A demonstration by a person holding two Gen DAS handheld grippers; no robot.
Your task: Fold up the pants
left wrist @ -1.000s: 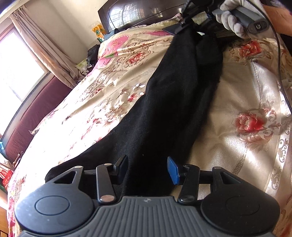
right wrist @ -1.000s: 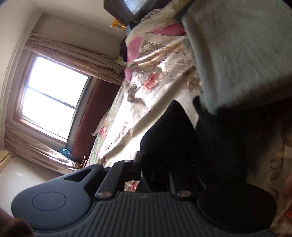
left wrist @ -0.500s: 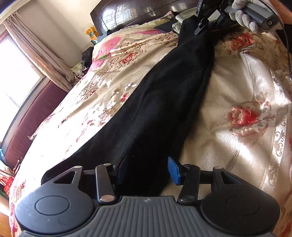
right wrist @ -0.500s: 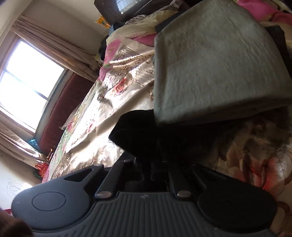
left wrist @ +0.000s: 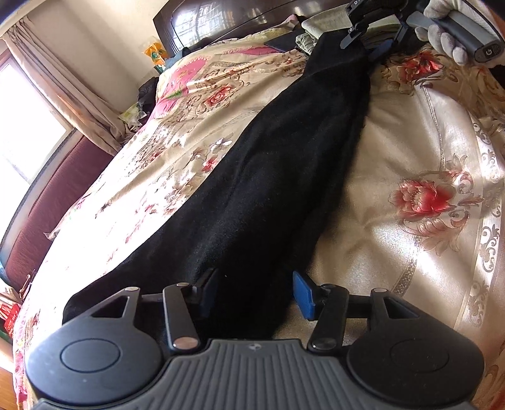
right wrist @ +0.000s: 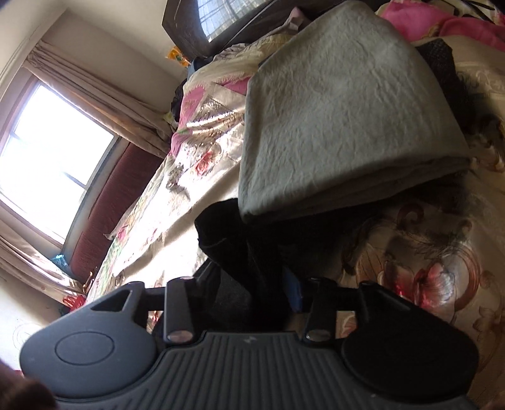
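Pants: I see the black pants (left wrist: 277,176) lying long and flat across the flowered bedspread (left wrist: 410,164), from my left gripper up to my right gripper near the head of the bed.
Left gripper: my left gripper (left wrist: 254,288) is low over the near end of the pants. Its fingers stand about half open, one on each side of a ridge of the black cloth. The blue pad (left wrist: 301,293) on the right side is bare and looks just apart from the cloth; the other pad is dark against the cloth and I cannot tell if it touches. I do not see it pinching anything.
Right gripper: in the left wrist view my right gripper (left wrist: 363,41) is at the far end of the pants, held by a hand in a white glove (left wrist: 442,31). Its jaws have just been opening and now stand wide. In its own view the black cloth is between the fingers, but the pads do not press on it.
Far end of pants: in the right wrist view this end lies bunched just in front of a folded grey blanket (right wrist: 341,110), and touches its lower edge.
Bed: a dark wooden headboard (left wrist: 221,19) is behind.
Room: a window (right wrist: 41,164) with beige curtains (left wrist: 63,91) is on the left.
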